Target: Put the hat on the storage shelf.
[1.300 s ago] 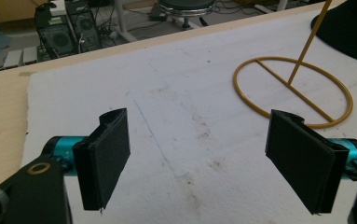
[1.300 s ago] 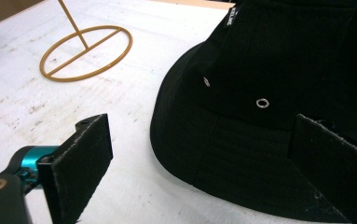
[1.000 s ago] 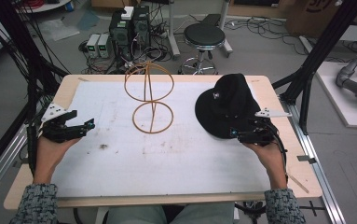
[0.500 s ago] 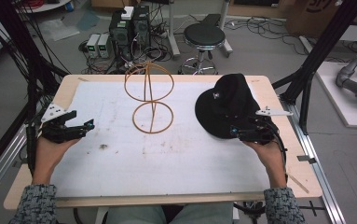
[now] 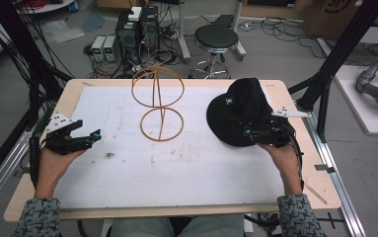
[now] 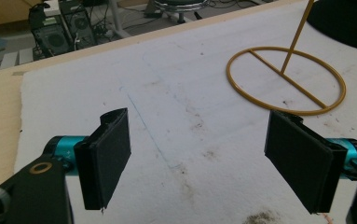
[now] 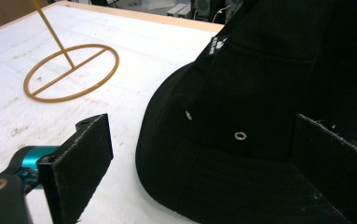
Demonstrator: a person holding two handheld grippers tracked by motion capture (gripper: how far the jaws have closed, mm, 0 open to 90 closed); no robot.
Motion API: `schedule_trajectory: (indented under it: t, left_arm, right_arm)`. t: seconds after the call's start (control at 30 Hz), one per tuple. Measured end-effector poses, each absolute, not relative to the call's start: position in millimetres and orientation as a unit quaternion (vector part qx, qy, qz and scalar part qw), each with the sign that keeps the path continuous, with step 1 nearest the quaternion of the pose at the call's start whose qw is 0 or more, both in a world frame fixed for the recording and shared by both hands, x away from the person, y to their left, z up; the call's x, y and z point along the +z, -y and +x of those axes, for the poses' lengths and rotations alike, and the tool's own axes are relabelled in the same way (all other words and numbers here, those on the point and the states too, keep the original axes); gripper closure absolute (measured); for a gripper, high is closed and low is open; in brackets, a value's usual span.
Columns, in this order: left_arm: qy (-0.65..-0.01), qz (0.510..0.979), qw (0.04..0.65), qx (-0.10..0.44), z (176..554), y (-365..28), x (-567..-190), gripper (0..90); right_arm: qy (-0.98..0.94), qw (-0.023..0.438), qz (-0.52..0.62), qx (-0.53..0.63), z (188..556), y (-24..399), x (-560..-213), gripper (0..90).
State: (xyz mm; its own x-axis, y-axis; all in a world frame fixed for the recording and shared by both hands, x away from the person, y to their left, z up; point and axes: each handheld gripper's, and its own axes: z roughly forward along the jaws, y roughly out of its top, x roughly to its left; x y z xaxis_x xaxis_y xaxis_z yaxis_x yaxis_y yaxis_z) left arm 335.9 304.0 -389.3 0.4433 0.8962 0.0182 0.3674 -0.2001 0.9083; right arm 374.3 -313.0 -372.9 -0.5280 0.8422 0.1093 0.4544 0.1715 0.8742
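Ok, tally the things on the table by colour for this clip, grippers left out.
Black: 1, the hat, lying on the white mat at the open right gripper.
Yellow: 1, the wire stand, upright mid-table.
Total: 2. The left gripper is open over bare mat.

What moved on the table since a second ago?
Hardly anything. The right claw edged slightly closer to the black hat, open around its brim, not gripping yet. The left claw stayed open over the white mat, and the yellow wire stand kept its place.
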Motion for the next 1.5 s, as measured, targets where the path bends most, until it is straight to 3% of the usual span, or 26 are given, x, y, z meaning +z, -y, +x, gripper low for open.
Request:
schedule_trajectory:
  t: [0.63,1.3,1.37,1.5]
  left_arm:
    - [-0.444,0.714,0.452,0.297,334.0,-304.4,-388.8,22.8]
    - [-0.452,0.713,0.442,0.303,315.8,-312.4,-390.5,22.8]
    - [-0.453,0.711,0.443,0.304,313.5,-313.3,-390.9,22.8]
    - [-0.455,0.71,0.441,0.306,308.9,-315.7,-391.0,22.8]
  right_arm:
    - [-0.706,0.252,0.441,0.493,405.8,314.7,-342.4,6.6]
    - [-0.664,0.278,0.462,0.519,438.8,315.2,-338.2,7.2]
    - [-0.658,0.282,0.458,0.527,443.7,315.2,-337.2,14.3]
    - [-0.652,0.286,0.462,0.529,448.6,313.7,-338.3,14.3]
